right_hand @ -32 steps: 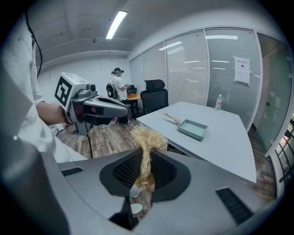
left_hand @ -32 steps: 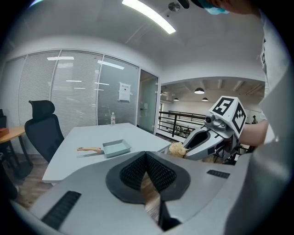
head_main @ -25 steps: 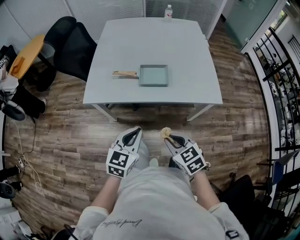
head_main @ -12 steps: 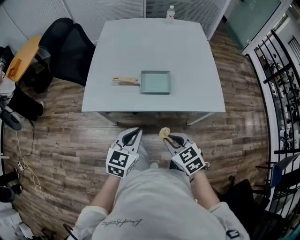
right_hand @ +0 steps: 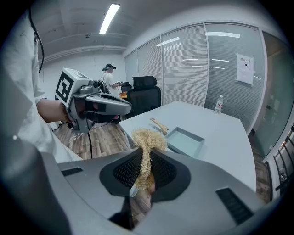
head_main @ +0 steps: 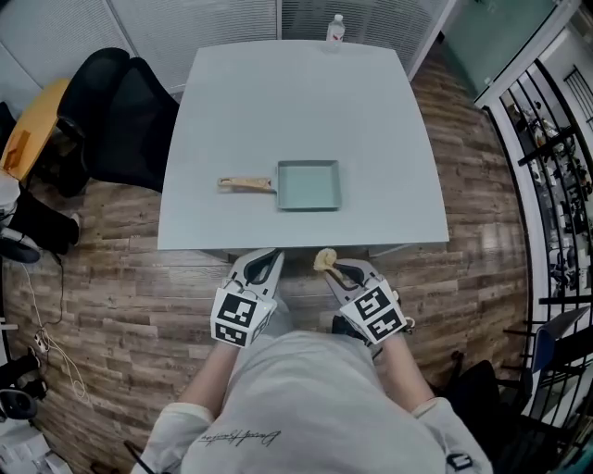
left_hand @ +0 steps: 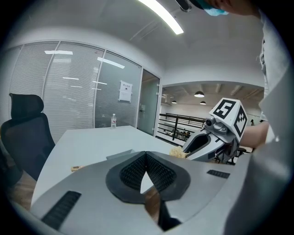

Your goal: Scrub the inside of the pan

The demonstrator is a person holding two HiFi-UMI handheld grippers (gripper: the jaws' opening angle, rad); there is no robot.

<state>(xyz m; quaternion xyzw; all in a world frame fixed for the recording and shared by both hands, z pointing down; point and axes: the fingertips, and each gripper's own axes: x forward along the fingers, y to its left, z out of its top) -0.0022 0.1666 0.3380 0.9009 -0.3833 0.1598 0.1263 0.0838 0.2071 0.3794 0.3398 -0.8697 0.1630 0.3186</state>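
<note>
On the grey table (head_main: 296, 102): I see the pan (head_main: 309, 184), a shallow, square, pale-green one. It lies flat close to the near edge, and its wooden handle (head_main: 245, 184) points toward the head view's left.
Left gripper (head_main: 264, 263): jaws together, the ribbed pads meeting at their tips and closed only on themselves. I have it over the wood floor (head_main: 120, 278), just short of the table's near edge and well apart from the pan.
Right gripper (head_main: 335, 270): jaws clamped on the scrubber (right_hand: 146, 140), a tuft of straw-coloured fibres. It is pinched between the pads, with its frayed head standing out past the tips.
Scrubber's place: just short of the near edge, with the pan ahead of it and slightly to the left. It touches neither the pan nor the table.
Grippers together: side by side and apart, both angled down toward the table.
Far edge of the table: a clear bottle (head_main: 335, 28) stands upright.
Left of the table: black office chairs (head_main: 120, 111) stand beside it.
Bottom of the head view: my operator's pale shirt (head_main: 306, 407), with both forearms reaching forward.
</note>
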